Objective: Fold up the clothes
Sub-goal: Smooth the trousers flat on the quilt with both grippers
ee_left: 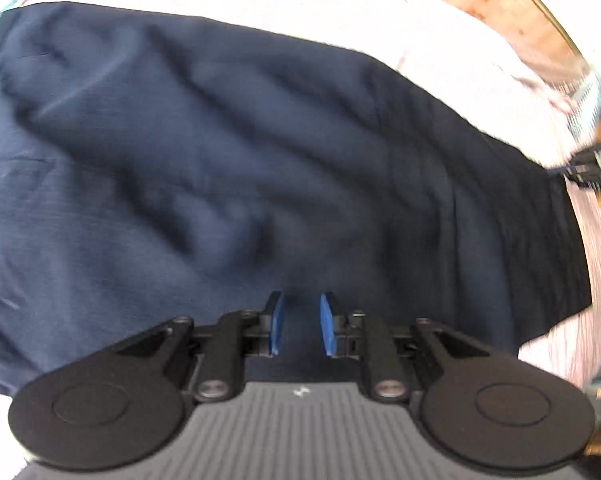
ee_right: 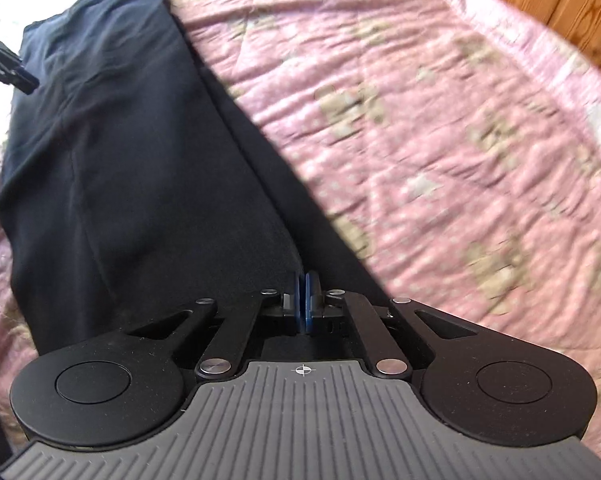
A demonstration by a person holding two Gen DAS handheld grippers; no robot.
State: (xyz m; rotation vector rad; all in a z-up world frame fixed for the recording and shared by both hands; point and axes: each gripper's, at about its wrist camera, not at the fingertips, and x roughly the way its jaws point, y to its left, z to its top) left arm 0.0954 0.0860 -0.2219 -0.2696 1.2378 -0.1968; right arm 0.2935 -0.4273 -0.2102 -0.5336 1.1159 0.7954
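A dark navy garment (ee_left: 260, 168) lay spread and wrinkled across a pink quilted bed (ee_right: 440, 128). The left gripper (ee_left: 300, 322) hovered over the cloth, its 2 blue fingers (ee_left: 277, 322) parted with nothing between them. The right gripper (ee_right: 305, 304) sat at the garment's edge by the quilt, its fingers (ee_right: 311, 300) pressed together; whether cloth was pinched between them could not be told. Wood panelling (ee_right: 560, 4) stood beyond the bed.
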